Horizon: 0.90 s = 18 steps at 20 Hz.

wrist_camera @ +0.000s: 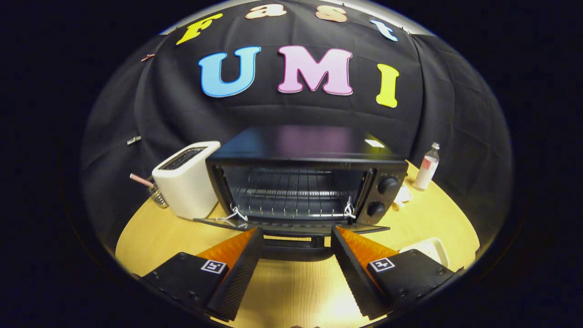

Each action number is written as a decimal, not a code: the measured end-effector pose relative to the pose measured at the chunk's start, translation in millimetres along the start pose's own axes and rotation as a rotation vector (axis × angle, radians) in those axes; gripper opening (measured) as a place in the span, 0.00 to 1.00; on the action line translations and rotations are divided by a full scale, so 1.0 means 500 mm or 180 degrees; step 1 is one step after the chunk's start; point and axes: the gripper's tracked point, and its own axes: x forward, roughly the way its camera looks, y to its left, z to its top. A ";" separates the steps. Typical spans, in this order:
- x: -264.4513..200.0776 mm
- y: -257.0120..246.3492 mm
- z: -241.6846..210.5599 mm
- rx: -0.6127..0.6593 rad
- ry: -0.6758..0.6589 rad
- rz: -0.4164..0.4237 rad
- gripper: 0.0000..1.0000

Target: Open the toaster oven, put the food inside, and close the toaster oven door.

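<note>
Between the spread jaws, nothing is held; the gripper (297, 237) is poised just before the lowered door (291, 226) of the toaster oven (305, 182). Its wire rack (291, 193) is seen bare. Beside it on the counter (291, 287), a white toaster (186, 180) and a bottle (427, 166) are seen.

Claw (297, 233) wide apart, empty, just before toaster oven (305, 182) w/ lowered door (291, 226).

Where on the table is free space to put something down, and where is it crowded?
Free: bare table between the open gripper fingers, before the oven door; also the patch between the oven, the bottle and the white dish. Crowded: the toaster stands close beside the oven.
</note>
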 end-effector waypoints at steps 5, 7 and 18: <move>-0.022 -0.023 -0.114 -0.0018 0.0391 0.0095 0.98; -0.042 -0.044 -0.121 -0.0055 0.0378 0.0175 0.98; -0.126 -0.368 -0.073 -0.0157 0.0551 0.0381 1.00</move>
